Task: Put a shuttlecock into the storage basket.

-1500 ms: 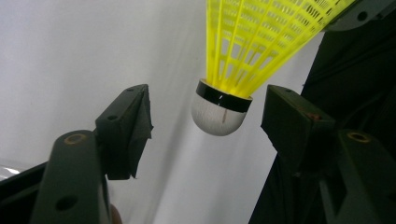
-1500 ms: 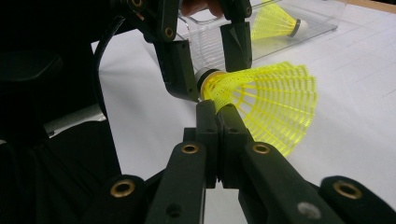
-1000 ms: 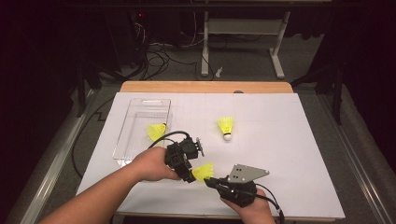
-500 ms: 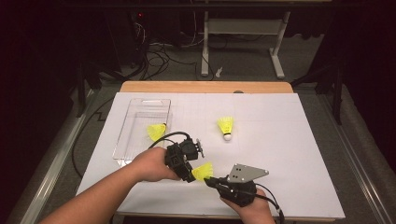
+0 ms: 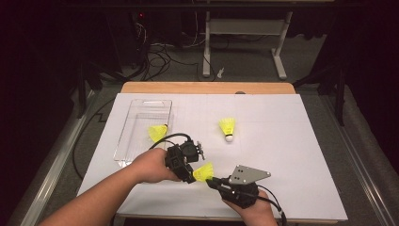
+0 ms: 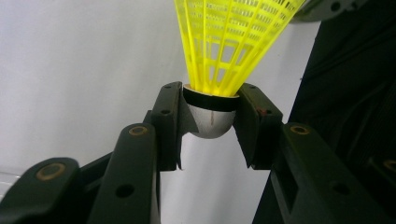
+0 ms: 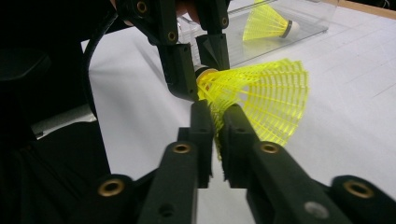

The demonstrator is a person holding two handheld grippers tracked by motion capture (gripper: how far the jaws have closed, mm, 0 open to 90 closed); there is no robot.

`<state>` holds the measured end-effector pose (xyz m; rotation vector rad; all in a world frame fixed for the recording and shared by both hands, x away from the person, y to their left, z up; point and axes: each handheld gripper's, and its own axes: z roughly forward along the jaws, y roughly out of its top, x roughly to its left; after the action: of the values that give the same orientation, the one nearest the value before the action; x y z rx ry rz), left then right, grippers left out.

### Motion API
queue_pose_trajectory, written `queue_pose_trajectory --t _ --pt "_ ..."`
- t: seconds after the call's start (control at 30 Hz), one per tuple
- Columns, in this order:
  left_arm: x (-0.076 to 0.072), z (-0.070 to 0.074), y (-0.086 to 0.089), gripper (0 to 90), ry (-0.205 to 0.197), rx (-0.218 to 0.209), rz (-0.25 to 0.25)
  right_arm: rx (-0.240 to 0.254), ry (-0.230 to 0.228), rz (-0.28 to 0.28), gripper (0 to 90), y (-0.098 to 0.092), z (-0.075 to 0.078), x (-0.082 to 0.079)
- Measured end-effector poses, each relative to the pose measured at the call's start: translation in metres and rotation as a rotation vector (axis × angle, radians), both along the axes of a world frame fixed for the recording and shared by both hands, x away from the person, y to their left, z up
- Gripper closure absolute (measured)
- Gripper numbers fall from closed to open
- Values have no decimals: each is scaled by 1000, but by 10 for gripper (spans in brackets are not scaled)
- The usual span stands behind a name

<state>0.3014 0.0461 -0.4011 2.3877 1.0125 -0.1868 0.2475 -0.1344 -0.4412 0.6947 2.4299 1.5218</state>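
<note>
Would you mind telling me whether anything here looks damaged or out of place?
The shuttlecock held between both claws: the right claw pinches its yellow mesh skirt, squashing it flat, while the left claw, just closing, grips its cork. The other shuttlecocks look fine.

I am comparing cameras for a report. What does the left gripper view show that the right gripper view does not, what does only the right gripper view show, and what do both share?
Left gripper view alone: the white cork, clamped between the left gripper fingers.

Right gripper view alone: the right gripper fingers pinching the yellow skirt, and a second shuttlecock lying in the clear tray.

Both: the held shuttlecock, gripped from both ends, and the white table.
</note>
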Motion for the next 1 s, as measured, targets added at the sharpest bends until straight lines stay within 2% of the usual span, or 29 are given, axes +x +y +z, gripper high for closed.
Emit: queue_pose_trajectory --t 0.2,0.33,0.37,0.7,0.87,1.0 --pt "5 2 3 637 5 -8 35 -7 -4 -16 685 0 -1 1" --pt "7 4 6 637 -4 -6 56 2 -4 -38 628 -3 -1 2" --pt "8 4 7 637 -7 -14 64 1 -6 -46 612 -4 -2 2" --pt "12 3 9 637 -16 3 99 2 -9 -132 487 -20 -8 10" --pt "14 -1 11 636 -6 5 122 4 -13 -193 402 -29 -11 14" --pt "17 -4 14 636 -3 4 150 -17 -26 -238 351 -35 -12 16"
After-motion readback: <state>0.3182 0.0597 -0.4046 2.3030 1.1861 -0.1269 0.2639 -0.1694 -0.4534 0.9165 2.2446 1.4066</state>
